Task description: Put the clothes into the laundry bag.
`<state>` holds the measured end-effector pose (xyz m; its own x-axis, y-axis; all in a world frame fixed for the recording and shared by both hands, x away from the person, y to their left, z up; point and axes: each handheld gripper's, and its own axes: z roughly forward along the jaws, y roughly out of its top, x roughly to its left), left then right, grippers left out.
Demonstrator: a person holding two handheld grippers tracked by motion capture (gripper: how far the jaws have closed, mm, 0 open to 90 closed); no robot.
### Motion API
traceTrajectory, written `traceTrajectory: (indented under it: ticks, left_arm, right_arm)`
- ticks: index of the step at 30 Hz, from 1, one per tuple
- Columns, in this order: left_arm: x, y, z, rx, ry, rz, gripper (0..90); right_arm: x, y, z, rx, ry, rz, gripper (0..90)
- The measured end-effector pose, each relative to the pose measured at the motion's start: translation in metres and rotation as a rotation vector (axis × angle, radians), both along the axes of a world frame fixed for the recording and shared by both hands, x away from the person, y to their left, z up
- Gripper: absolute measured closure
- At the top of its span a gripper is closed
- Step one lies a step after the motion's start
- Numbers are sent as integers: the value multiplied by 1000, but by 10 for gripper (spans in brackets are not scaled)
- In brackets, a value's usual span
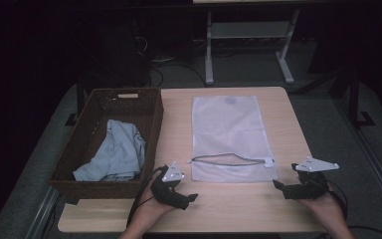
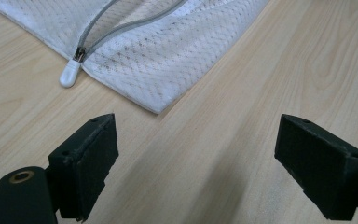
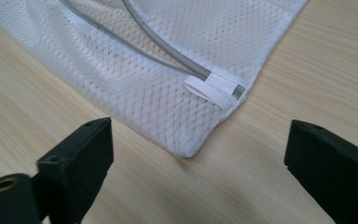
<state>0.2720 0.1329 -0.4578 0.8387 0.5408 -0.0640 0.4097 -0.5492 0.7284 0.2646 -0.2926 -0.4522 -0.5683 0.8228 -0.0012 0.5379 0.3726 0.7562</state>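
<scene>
Two open tools (image 1: 186, 195) (image 1: 282, 183), unlabelled mesh bag (image 1: 226, 129)

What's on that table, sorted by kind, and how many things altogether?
White mesh laundry bag: 1
Brown wicker basket: 1
Light blue garment in the basket: 1
Hand-held grippers, left gripper and right gripper, both open: 2
Total: 5

We are seeing two handheld grippers, both black. The left gripper (image 1: 171, 186) is carrying a pale grey three-cornered plate on top, and a black cable is trailing from it. The right gripper (image 1: 306, 181) is wearing the same kind of plate. Each is showing blocky black jaws with small screw holes and a brass-ringed hole in the near-left housing. No sleeves are showing.
</scene>
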Motion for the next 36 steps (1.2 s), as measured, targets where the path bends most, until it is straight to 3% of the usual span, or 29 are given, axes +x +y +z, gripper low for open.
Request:
traceTrajectory:
  ticks: [12, 26, 36]
  left_arm:
    - [0, 0, 0, 6, 5, -5, 128]
    - [-1, 0, -2, 4, 12, -7, 128]
    - [-1, 1, -2, 3, 13, -9, 129]
  right_arm:
    - [24, 5, 14, 32, -9, 0, 255]
    - [55, 14, 24, 70, -18, 8, 549]
    - [73, 22, 29, 37, -19, 0, 748]
